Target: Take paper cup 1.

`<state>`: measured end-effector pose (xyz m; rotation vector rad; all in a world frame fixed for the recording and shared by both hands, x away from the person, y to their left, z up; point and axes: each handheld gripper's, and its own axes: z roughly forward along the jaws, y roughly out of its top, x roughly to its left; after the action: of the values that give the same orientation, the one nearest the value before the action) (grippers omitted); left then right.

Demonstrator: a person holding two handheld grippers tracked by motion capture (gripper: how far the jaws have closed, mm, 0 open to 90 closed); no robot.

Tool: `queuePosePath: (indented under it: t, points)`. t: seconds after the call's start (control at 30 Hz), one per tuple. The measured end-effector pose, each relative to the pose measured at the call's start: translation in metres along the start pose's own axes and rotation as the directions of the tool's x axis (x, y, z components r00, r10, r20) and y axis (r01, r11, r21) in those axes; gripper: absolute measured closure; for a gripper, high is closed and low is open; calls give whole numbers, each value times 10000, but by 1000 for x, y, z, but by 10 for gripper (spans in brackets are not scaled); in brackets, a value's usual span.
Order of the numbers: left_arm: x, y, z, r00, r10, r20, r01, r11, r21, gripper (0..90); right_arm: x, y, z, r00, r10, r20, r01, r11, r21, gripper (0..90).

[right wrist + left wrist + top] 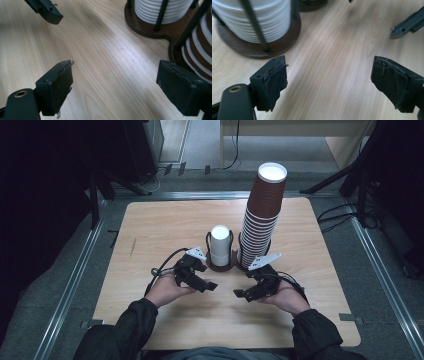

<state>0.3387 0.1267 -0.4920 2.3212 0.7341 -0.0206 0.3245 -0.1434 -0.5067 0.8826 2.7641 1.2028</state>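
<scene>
While I am holding both tools low over the desk, I am judging that the work in hand is with the cups in the holder just ahead of me. The desk is carrying everything, and I am keeping my forearms near its front edge so the space between me and the cups stays free for reaching.

Standing right of centre, the tall brown stack of cups is leaning a little toward the far side as it rises; its foot is sitting inside the dark wire posts of the cup holder, which I take to be what is keeping so high a pile from toppling. Beside it, in the holder's left ring, the short white stack of cups is standing upright, its ribbed rims showing close up in the left gripper view and in the right gripper view.

I am holding my left hand-held gripper just in front of the white stack, jaws spread wide with nothing between them and bare wood showing in the gap. My right hand-held gripper is mirroring it in front of the brown stack, jaws likewise parted and holding nothing. Both are angled inward toward each other, near but apart, probably so either can go forward to a stack.
</scene>
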Motion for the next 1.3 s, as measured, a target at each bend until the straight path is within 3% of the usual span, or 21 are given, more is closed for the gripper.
queuePosePath:
  t: [0.1,0.2,0.6,0.83,1.3]
  points:
    - [-3,-3,0,9993,287,-245,-281,9993,256,138,-2,-2,0,9998,-164,61,163,9996,213,145]
    - [-4,-3,-1,9988,379,-319,-369,9988,328,140,-4,-1,-1,9999,-82,78,82,9999,73,141]
    - [4,-5,-9,9996,179,205,-180,9998,60,128,-3,6,-3,9987,-494,142,496,9987,-149,256]
    - [3,-5,-14,9997,258,-54,-259,9997,-53,140,-4,8,-4,9989,-436,167,437,9990,-88,313]
    - [10,-4,-22,10000,59,-12,-59,9998,-199,154,-4,10,-5,9988,-473,139,475,9988,-119,459]
